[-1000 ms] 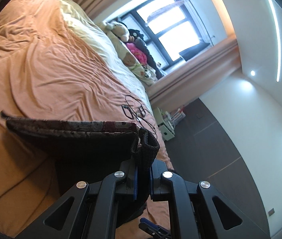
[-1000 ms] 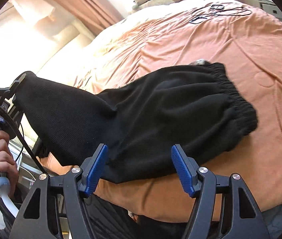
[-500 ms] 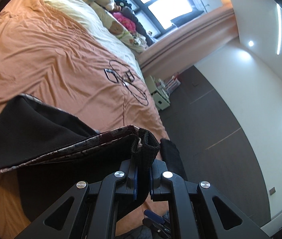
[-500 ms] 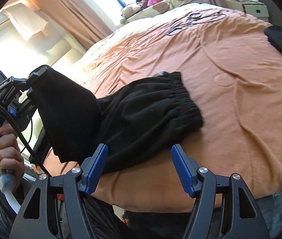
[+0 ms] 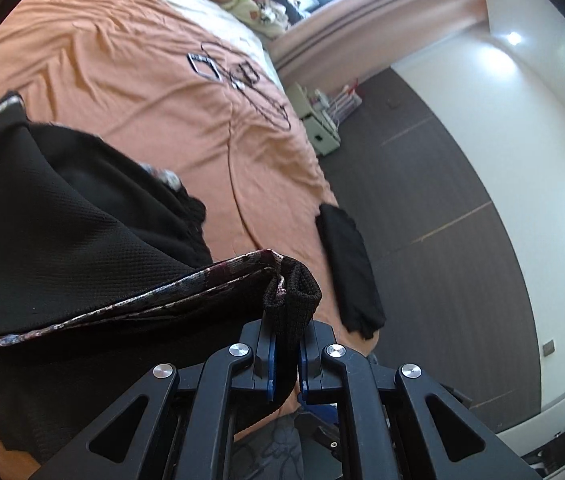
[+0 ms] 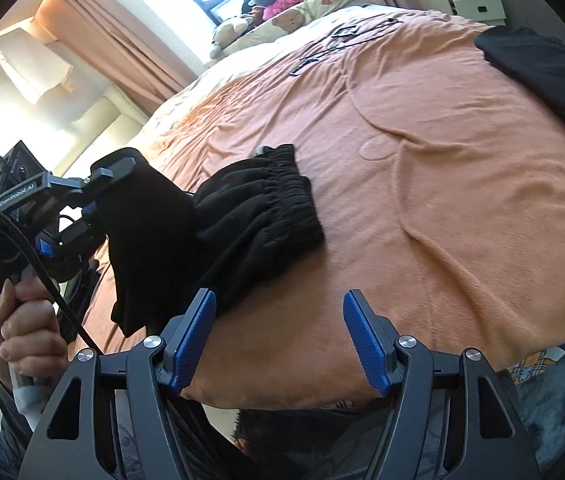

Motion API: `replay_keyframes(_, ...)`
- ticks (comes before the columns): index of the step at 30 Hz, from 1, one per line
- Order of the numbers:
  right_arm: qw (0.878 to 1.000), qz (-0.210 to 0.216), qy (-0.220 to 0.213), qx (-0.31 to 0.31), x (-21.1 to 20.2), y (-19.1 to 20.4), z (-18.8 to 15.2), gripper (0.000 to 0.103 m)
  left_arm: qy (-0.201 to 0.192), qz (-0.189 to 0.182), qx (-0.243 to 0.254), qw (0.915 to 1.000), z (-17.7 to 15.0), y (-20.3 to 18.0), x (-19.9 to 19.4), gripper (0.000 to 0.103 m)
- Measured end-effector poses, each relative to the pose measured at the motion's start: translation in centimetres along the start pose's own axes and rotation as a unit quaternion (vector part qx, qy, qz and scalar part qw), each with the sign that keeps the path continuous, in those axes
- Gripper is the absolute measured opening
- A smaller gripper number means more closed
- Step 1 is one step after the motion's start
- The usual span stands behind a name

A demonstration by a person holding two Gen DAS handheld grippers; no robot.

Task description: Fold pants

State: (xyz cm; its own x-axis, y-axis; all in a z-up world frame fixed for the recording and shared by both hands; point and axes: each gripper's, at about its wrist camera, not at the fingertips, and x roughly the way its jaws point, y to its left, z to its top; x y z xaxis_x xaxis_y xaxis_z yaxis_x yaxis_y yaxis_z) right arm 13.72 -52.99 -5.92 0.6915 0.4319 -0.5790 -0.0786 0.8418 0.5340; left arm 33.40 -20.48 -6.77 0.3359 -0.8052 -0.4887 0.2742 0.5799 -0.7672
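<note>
Black pants (image 6: 258, 208) lie on the orange bed sheet (image 6: 422, 184), with the gathered waistband toward the middle of the bed. My left gripper (image 5: 286, 354) is shut on the leg end of the pants (image 5: 290, 292) and holds it lifted over the waist part; the patterned inner hem shows. The left gripper also shows in the right wrist view (image 6: 94, 200), carrying the leg over the waistband. My right gripper (image 6: 278, 340) is open and empty, just in front of the pants near the bed's near edge.
A second folded black garment (image 6: 546, 68) lies at the bed's right edge, also in the left wrist view (image 5: 350, 272). Cables and glasses (image 5: 238, 76) lie farther up the bed. Pillows and stuffed toys (image 6: 282, 12) sit at the headboard. A small white cabinet (image 5: 322, 128) stands beside the bed.
My left gripper has carried the pants leg toward the waistband, folding the pants shorter. My right gripper has pulled back from the pants and stays open.
</note>
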Motion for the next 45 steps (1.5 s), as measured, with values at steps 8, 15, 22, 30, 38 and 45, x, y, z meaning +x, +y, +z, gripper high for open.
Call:
replay_keyframes(8,1.0,-0.012,-0.001,0.02,-1.3,-2.1,-0.2,0.065,0.034,0.0,-0.01,0.9994,-1.3,0.4,3.5,0.008)
replay_keyframes(15,1.0,-0.001,0.01,0.017,-1.0,-1.6,-0.1,0.065,0.066,0.013,-0.013,0.9976,-2.0,0.9,4.1,0.047)
replay_keyframes(22,1.0,0.009,0.025,-0.002,0.8,0.7,0.1,0.065,0.007,0.026,-0.021,0.9994,-0.9,3.1,-1.4,0.075)
replay_keyframes(30,0.999,-0.008,0.037,-0.011,3.4,1.5,0.0,0.065,-0.032,0.07,-0.073,0.9944,-0.7,9.4,-7.0,0.075)
replay_keyframes(38,0.999,-0.017,0.036,-0.007,5.0,2.1,0.2,0.065,-0.045,0.097,-0.114,0.9877,-1.1,14.4,-10.1,0.075)
replay_keyframes(45,0.999,-0.024,0.042,-0.008,5.6,2.3,0.1,0.065,-0.036,0.092,-0.15,0.9837,-1.7,17.4,-10.2,0.075)
